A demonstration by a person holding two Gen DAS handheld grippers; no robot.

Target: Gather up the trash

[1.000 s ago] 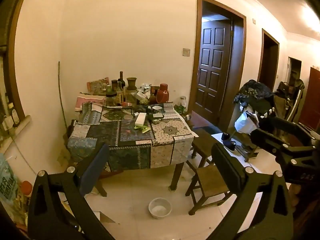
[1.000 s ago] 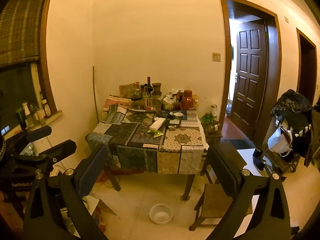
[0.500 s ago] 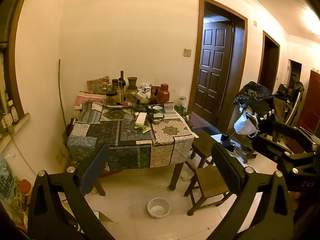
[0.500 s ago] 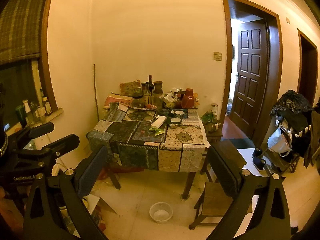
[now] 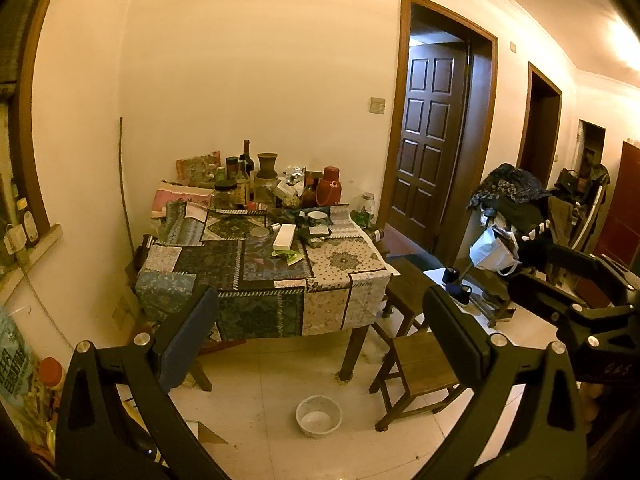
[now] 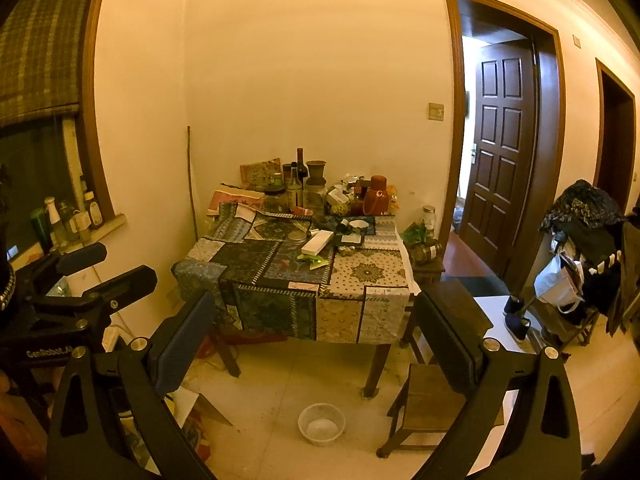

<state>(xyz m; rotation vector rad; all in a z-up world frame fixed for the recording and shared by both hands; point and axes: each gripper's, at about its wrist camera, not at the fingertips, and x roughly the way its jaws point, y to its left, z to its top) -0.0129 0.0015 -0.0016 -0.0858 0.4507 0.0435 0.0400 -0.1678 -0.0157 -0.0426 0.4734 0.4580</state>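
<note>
Left gripper (image 5: 320,336) gapes wide, holding nothing; on the patchwork-clothed table (image 5: 256,272) ahead, green wrappers (image 5: 289,255) lie just beside a white box (image 5: 284,236); a white bowl (image 5: 319,416) sits on the floor; right gripper (image 6: 312,340) likewise wide, empty.

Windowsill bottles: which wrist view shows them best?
The right wrist view: several bottles stand in plain sight on the sill. The left wrist view catches only one or two bottles squeezed against its left edge.

Patchwork cloth tablecloth (image 5: 256,276), wooden stool (image 5: 424,368)
</note>
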